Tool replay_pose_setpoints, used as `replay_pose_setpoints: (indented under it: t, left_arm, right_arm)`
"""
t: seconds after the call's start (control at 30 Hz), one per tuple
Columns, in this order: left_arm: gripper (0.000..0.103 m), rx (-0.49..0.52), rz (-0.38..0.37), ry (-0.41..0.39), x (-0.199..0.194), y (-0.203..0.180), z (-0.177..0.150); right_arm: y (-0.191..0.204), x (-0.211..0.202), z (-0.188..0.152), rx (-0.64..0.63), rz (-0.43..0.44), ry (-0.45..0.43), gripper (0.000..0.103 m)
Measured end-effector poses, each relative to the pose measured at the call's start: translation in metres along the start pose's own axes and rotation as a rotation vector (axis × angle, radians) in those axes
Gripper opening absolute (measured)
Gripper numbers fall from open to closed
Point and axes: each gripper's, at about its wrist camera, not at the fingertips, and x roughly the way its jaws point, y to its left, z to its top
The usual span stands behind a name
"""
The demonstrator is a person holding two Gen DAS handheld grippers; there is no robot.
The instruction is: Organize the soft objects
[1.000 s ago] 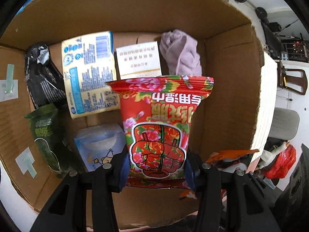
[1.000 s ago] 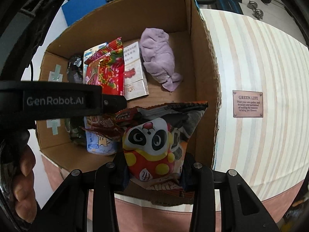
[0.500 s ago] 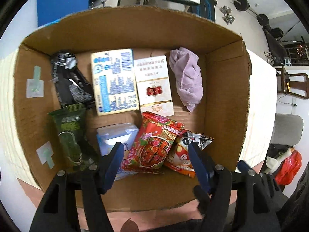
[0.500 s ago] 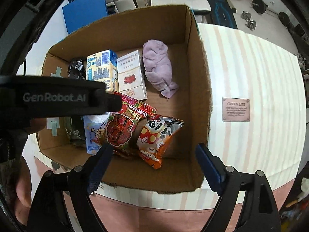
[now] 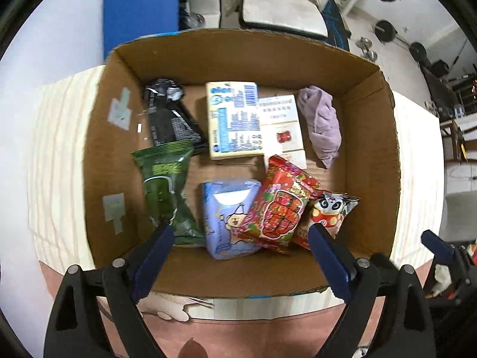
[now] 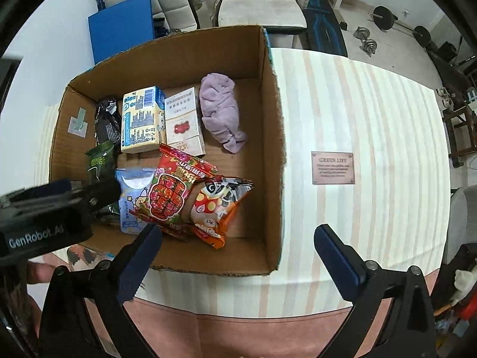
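The red flowered snack packet (image 5: 280,208) lies inside the open brown cardboard box (image 5: 369,149) – leaning on the panda-printed bag (image 6: 220,205) (both touching). The left gripper (image 5: 241,253) and the right gripper (image 6: 238,250) stand wide apart, holding nothing.

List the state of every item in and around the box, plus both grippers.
cardboard box: open-topped, on the striped table.
red floral packet: lying tilted, overlapping its neighbours.
panda snack bag: lying beside it, partly under it.
blue tissue pack: lying flat.
green packet: lying against the left side.
purple cloth: crumpled.
left gripper: open, empty.
right gripper: open, empty.
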Motion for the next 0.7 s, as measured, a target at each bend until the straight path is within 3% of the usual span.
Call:
replay_pose_setpoints:
  t: [0.37,0.53,0.7]
  left_arm:
    - [0.092,-0.033,0.032,-0.069,-0.015,0.005,-0.026]
    - [0.092,-0.030,0.056,-0.166,-0.054,-0.003,-0.043]
    - [0.092,-0.022,0.078,-0.266,-0.107,-0.016,-0.071]
  right_arm:
    - [-0.013,-0.004,-0.006,0.003,-0.014,-0.020,0.103]
    - [-0.018,-0.025,-0.013,-0.004,0.001,-0.057,0.103]
    - [-0.023,-0.076,-0.036,-0.027,0.033,-0.149,0.103]
